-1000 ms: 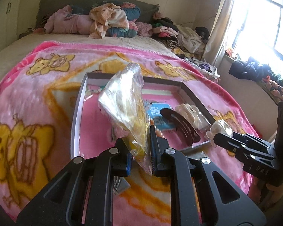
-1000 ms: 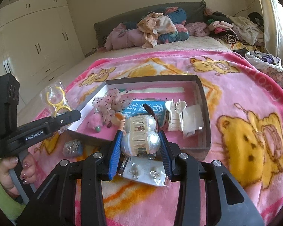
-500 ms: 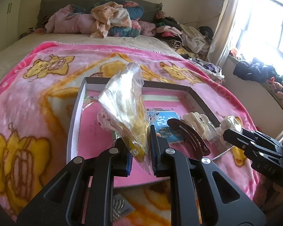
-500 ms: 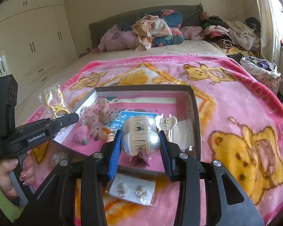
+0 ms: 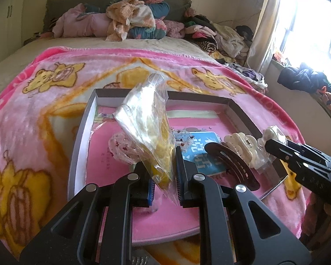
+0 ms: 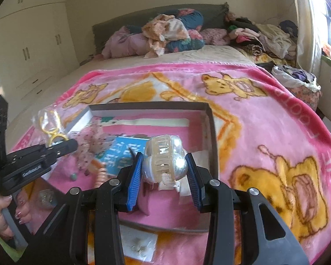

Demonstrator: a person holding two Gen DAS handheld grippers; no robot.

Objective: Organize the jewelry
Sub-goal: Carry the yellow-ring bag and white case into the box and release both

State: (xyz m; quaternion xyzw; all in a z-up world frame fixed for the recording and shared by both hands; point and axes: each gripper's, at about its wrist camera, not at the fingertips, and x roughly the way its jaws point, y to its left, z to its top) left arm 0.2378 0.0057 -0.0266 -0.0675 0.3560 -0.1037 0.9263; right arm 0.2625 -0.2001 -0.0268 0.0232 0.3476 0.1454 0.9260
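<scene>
Both claws have carried forward over the tray [image 5: 81, 132] on the bed — left claw [image 5: 163, 183] clenched on the bagged yellow rings [image 5: 147, 123], right claw [image 6: 164, 174] grasping a cream hair clip [image 6: 164, 159]. Release looks next.

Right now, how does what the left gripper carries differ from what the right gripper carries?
The left gripper pinches a limp clear bag with yellow rings inside, standing tall above its jaws. The right gripper clamps a rigid cream hair claw, compact and wedged between wider-set jaws. Both are held over the shallow box.
</scene>
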